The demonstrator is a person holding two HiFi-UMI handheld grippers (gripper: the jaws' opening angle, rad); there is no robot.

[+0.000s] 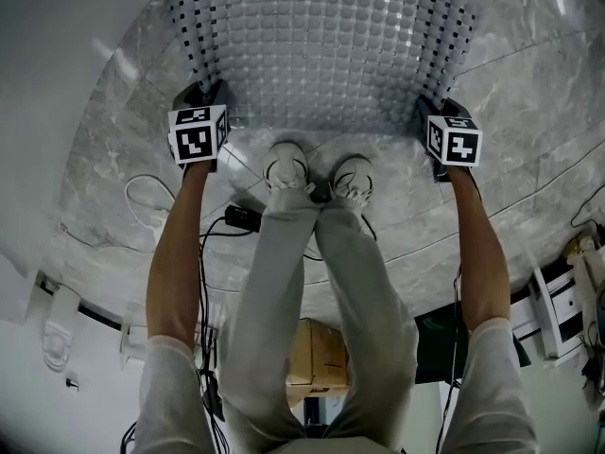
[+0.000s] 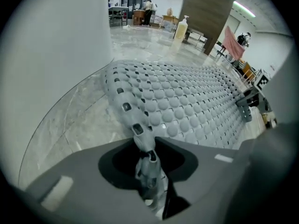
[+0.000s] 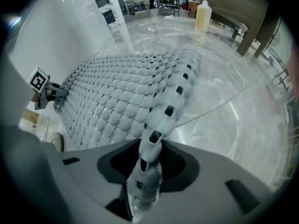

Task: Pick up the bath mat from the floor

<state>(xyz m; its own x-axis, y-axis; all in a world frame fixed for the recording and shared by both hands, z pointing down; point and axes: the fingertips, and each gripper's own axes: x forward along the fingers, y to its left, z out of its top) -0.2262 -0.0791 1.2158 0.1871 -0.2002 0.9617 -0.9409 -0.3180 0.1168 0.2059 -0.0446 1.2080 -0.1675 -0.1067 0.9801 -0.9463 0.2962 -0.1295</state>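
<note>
Shoes [image 1: 286, 168] stand at the near edge of the grey bubbled bath mat [image 1: 321, 45] on the marble floor [image 1: 529, 93]; left tongs [image 2: 148, 171] and right tongs [image 3: 144, 178] each pinch a near corner.

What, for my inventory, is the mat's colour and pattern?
Light grey mat, round bumps all over, square holes along the edges; clearest in the head view.

Bath mat [image 1: 321, 55], pinched in left tongs [image 2: 149, 176] and right tongs [image 3: 144, 181]: pale grey pliable rubbery plastic, domed studs, perforated border, faint sheen. Floor [image 1: 529, 112] beneath tongs: veined grey stone, polished, glossy. Tongs bodies: smooth matt grey plastic.
</note>
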